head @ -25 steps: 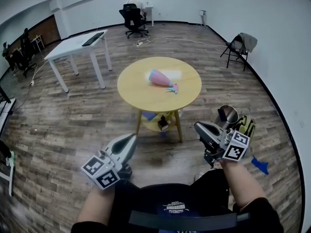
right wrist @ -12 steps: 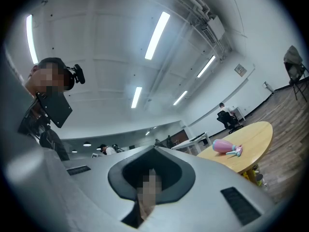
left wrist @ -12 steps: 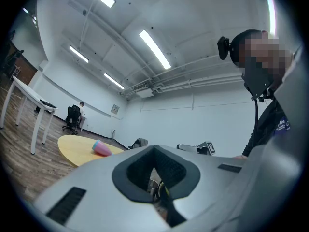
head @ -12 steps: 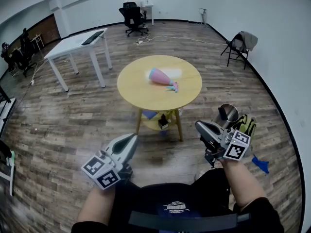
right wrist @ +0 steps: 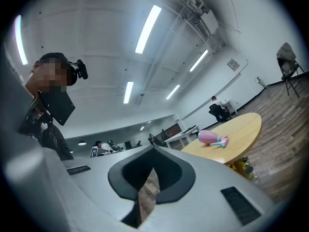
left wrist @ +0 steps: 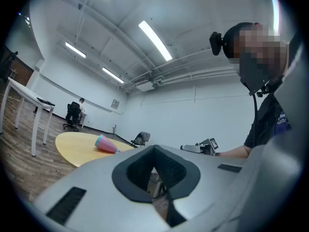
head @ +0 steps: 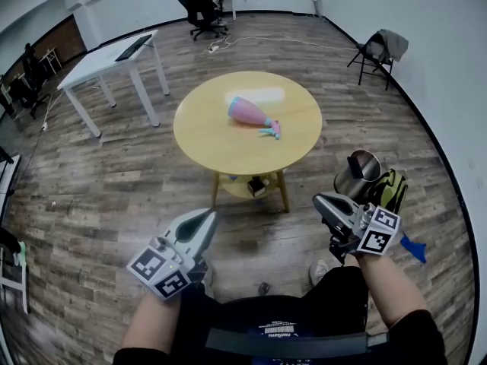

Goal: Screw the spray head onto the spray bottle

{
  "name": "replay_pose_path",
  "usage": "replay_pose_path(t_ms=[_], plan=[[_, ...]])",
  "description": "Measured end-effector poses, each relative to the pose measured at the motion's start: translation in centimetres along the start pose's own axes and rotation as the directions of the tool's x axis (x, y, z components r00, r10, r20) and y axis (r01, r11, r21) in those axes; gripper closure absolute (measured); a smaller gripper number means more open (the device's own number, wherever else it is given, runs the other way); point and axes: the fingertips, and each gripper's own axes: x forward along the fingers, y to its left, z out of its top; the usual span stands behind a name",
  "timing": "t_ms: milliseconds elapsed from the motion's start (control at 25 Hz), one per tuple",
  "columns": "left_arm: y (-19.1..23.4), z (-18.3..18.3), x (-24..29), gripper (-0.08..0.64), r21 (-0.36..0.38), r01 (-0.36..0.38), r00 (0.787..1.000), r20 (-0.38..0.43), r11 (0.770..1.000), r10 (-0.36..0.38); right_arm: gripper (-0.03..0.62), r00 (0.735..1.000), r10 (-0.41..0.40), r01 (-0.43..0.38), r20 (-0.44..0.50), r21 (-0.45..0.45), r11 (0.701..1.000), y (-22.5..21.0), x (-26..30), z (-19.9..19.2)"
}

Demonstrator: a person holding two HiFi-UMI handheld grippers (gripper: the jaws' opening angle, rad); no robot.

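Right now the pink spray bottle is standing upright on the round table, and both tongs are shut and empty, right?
Not quite: the pink spray bottle lies on its side on the round table, not upright, as the head view shows. The left tongs and right tongs are shut and empty, as you said.

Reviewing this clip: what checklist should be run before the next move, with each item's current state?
1. Spray bottle on round table: ok, lying on its side.
2. Spray head at the bottle's narrow end: ok; whether joined: cannot tell.
3. Left tool empty: ok.
4. Right tool empty: ok.
5. Jaws open for a grasp: not ok, both shut.
6. Tools at the table: not ok, both short of it.
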Motion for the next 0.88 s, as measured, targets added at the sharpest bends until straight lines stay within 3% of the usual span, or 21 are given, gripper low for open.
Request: replay_pose_path(t_ms=[200,440,640,880], plan=[[7.4,-4.1,8.2,0.551,-0.017,0.022,0.998,-0.063,1.0,-0.023,0.588,0.999,-0.043,0.042,0.012,0.078,0.996,-11.1,2.5,-2.1],[16.4,-7.3,16.3,0.551,-0.018,0.027,0.992,-0.123,0.999,-0.029,0.587,1.0,-0.019,0.02,-0.009,0.116,0.993,-21.4,7.6,-3.6],[22.0,-4.8,20.6,0.551,0.011,0.021,0.99,-0.137,1.0,-0.019,0.586,0.999,0.018,-0.014,-0.045,0.09,0.996,-26.0,13.0,-0.6],[26.0,0.8,23.8,0.549,0.163,0.022,0.996,-0.094,0.986,-0.006,0.586,0.996,0.063,-0.062,-0.066,0.003,0.998,-27.3,17.6,5.5]])
